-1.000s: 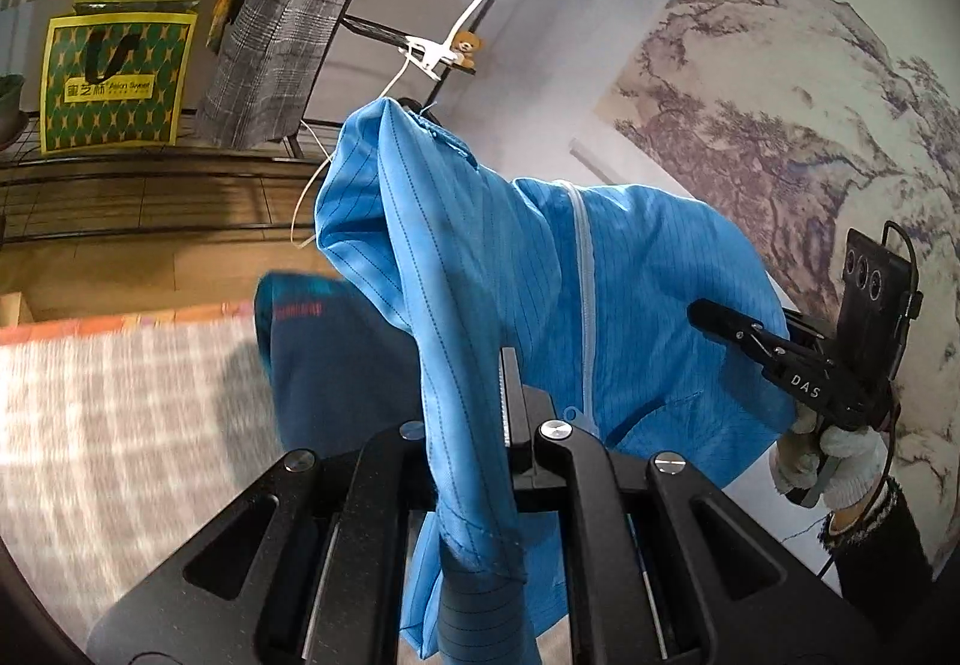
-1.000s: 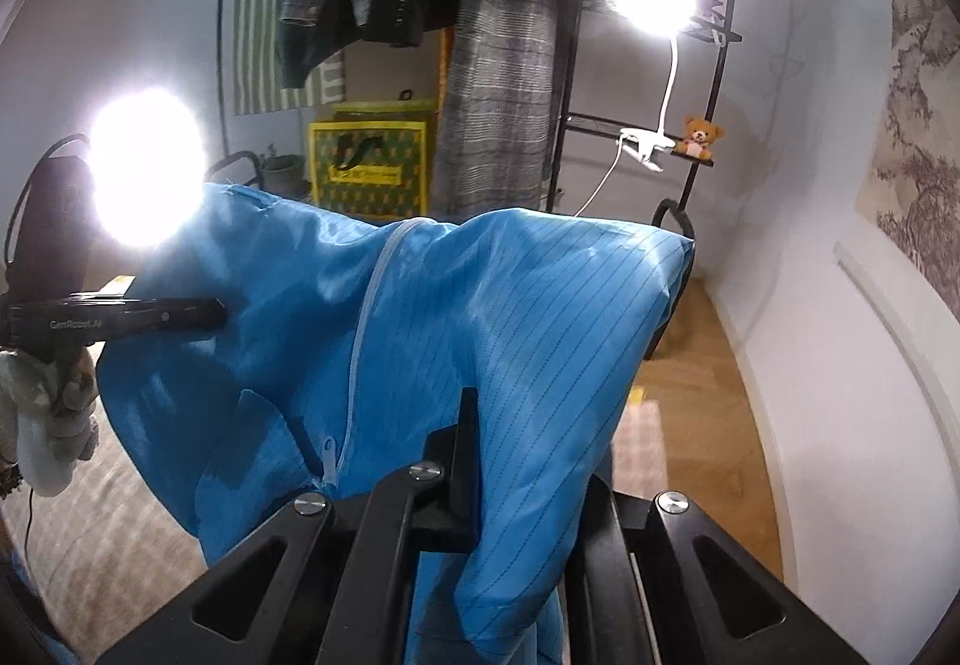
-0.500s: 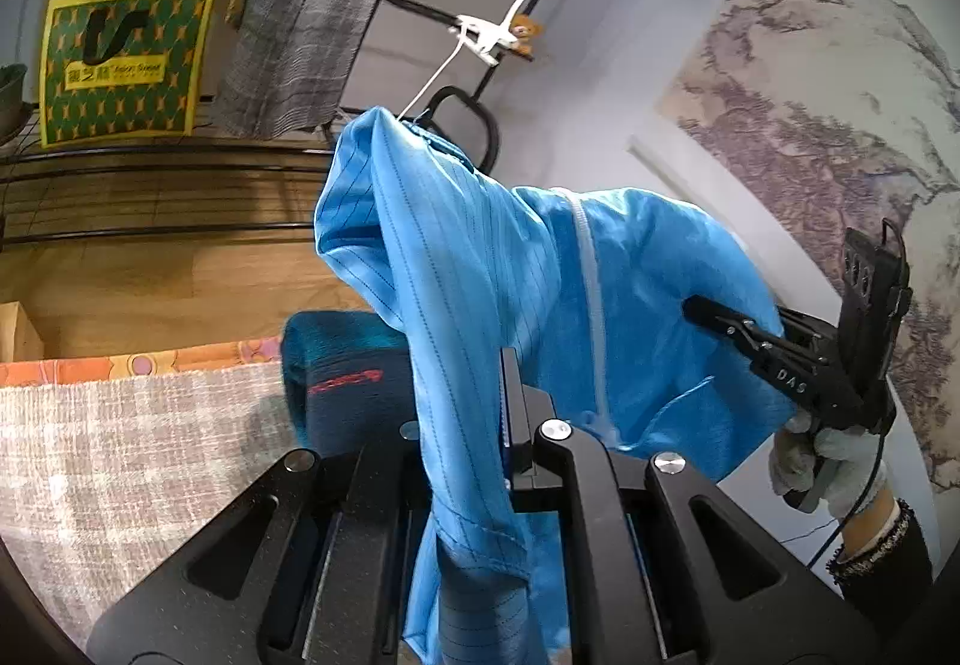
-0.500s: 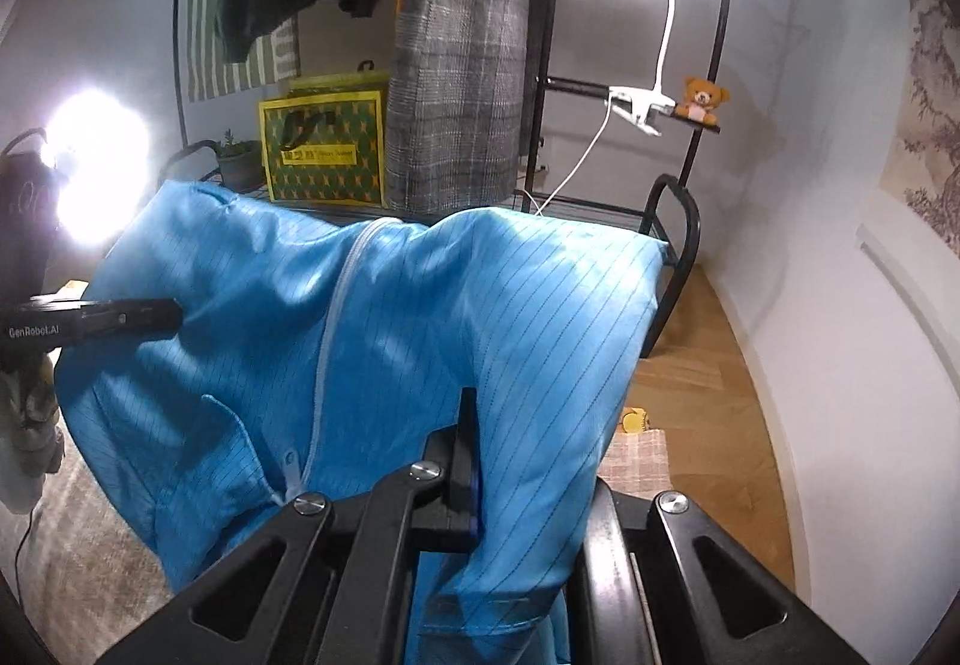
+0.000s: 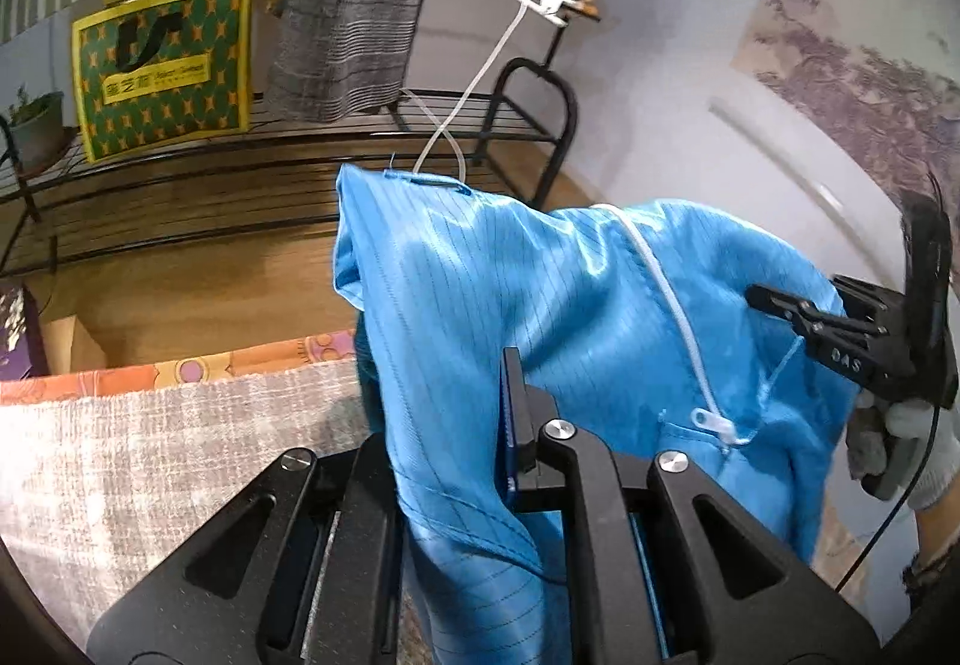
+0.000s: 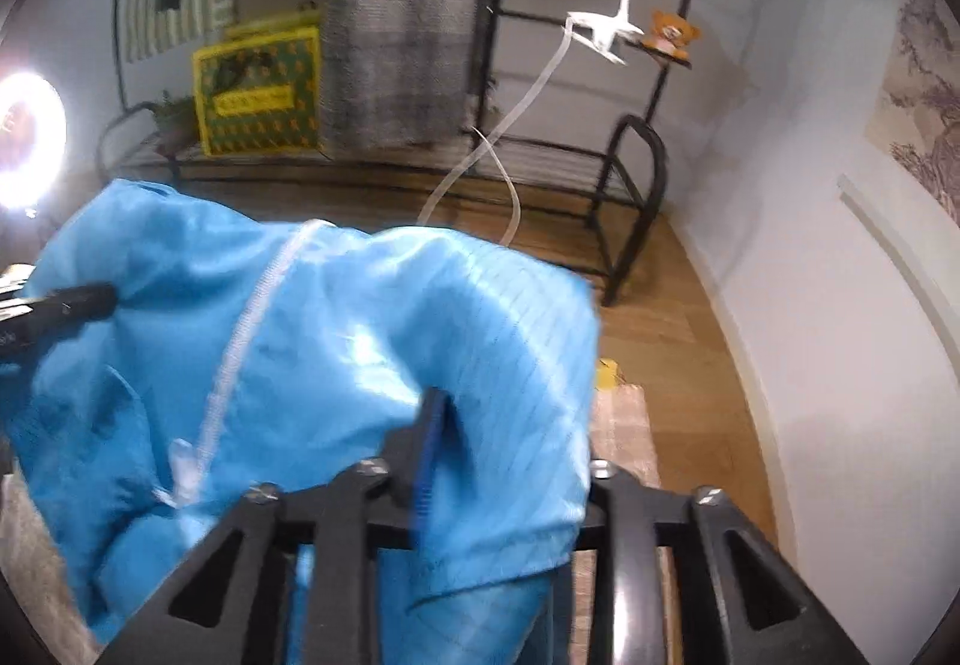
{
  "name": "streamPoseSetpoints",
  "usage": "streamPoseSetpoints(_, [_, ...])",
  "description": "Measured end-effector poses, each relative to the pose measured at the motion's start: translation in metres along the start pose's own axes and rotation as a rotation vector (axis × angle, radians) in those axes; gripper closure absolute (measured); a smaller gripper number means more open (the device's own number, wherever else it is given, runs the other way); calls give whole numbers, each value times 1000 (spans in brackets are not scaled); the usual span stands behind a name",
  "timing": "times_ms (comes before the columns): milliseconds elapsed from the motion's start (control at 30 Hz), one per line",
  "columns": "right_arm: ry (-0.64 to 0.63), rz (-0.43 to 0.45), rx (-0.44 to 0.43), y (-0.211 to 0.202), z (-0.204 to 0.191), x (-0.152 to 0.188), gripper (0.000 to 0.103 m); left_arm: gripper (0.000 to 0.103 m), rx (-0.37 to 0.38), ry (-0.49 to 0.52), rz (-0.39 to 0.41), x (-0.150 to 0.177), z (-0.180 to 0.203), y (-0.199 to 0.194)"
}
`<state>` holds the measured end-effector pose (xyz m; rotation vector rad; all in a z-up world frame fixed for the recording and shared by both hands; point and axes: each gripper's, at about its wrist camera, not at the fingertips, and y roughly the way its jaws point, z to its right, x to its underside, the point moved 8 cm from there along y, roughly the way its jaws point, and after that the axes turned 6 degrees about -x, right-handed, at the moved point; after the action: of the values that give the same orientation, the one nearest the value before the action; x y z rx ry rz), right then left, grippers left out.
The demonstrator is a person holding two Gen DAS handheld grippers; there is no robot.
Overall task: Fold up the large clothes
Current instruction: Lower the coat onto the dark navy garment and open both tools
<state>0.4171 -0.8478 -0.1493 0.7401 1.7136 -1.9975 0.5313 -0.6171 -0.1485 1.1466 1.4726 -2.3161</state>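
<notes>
the bright blue pinstriped work jacket with a white zip (image 5: 540,305) hangs in the air between the two grippers, its long axis running from one hand across to the other, so neither hand is nearer; each has an end. nearest in the left wrist view, the left gripper (image 5: 456,425) has cloth running down through its fingers, which are only a sliver apart and starting to open, the fabric apparently still pinched. in the right wrist view the right gripper (image 6: 510,443) is further on: its fingers are opening, a clear gap shows, and the cloth merely drapes across and between them, no longer pressed. below and beyond the hem lies the grey woven checked cover (image 5: 150,437), open room to the left for the jacket to settle flat. further off stand the black wire rack (image 5: 528,125) and a white cable (image 5: 480,83), well apart from the jacket's far edge.
</notes>
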Motion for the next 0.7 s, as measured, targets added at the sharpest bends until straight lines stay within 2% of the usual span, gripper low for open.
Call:
streamPoseSetpoints(67, [0, -16, 24, 3, 5, 6, 66, 85, -25, -2, -5, 1, -3, 3])
streamPoseSetpoints(133, [-7, -26, 49, 4, 8, 10, 52, 76, -70, 17, -9, 3, -6, 3])
streamPoseSetpoints(200, [-20, -43, 97, 5, 13, 15, 45, 63, -108, 31, 0, 3, -8, 0])
streamPoseSetpoints(233, [-19, -52, 112, 5, 17, 18, 44, 53, -139, 37, 9, 3, -11, -3])
streamPoseSetpoints(267, [-14, -57, 115, 4, 19, 20, 44, 50, -160, 38, 16, 2, -13, -5])
streamPoseSetpoints(400, [21, -43, 126, -11, 27, 20, 43, 50, -162, 37, 24, 3, -15, -25])
streamPoseSetpoints(600, [60, 9, 128, -49, 25, 12, 43, 50, -169, 121, 96, 3, 5, -83])
streamPoseSetpoints(700, [67, 49, 131, -82, 18, 6, 43, 50, -169, 139, 137, 1, 16, -114])
